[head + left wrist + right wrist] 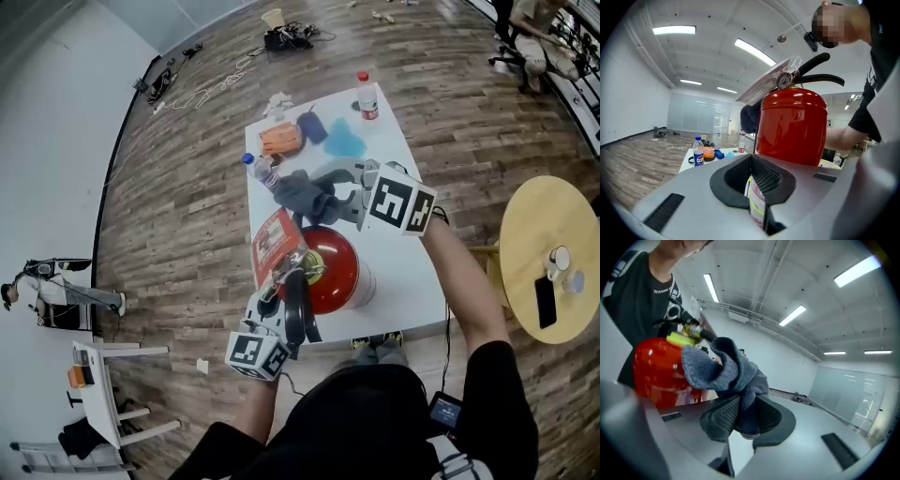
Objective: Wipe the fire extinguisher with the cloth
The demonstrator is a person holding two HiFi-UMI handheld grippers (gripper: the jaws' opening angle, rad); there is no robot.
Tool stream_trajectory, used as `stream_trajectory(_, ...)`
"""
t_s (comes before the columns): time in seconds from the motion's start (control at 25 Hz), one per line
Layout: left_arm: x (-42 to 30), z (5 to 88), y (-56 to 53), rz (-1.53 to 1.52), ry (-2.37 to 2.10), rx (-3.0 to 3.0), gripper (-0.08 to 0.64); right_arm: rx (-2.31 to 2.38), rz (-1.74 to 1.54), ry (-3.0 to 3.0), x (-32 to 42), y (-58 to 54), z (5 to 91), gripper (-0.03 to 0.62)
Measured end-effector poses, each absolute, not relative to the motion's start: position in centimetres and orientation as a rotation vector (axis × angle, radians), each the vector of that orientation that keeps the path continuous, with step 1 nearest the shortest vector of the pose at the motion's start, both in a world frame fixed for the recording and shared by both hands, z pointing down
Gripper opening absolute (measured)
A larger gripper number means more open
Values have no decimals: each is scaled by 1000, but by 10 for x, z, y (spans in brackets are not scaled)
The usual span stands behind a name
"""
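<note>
A red fire extinguisher [330,267] stands upright near the front of the white table [408,272], with its black handle [296,298] and a laminated tag [273,246] on top. My left gripper [281,300] reaches in from below. In the left gripper view its pads [765,177] meet at the extinguisher's [792,126] side, and the white label shows in the gap behind them. My right gripper [331,195] is shut on a bunched grey-blue cloth [300,192], just beyond the extinguisher's top. In the right gripper view the cloth [724,371] hangs beside the red body [658,373].
Further back on the table are a cola bottle [259,170], an orange packet [279,139], blue items [328,134] and a red-capped bottle [367,96]. A round wooden table [539,230] holding a phone stands to the right. A white chair [103,384] is at lower left.
</note>
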State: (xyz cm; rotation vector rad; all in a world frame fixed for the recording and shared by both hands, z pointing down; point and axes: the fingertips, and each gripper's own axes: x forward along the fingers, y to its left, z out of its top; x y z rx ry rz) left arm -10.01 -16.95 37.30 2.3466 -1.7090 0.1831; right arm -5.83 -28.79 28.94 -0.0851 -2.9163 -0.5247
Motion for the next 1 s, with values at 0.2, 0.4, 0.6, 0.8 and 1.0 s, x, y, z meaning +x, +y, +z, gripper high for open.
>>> stream_trajectory(0.2, -99, 384, -179, 230, -1741, 2303, 23, -260, -456, -2817, -63, -283, 388, 86)
stream_trajectory(0.4, -109, 407, -175, 268, -1768, 2245, 23, -458, -197, -2832, -69, -277, 462, 86)
stream_trajectory(0.6, -117, 427, -165, 291, -1765, 2239, 23, -513, -69, -2823, -69, -279, 501, 86)
stream_trajectory(0.8, -110, 421, -167, 274, -1763, 2239, 23, -460, -151, -2612, -67, -265, 590, 86)
stream_trajectory(1.0, -103, 416, -169, 261, -1772, 2226, 23, -277, -93, -2548, -34, -267, 626, 84)
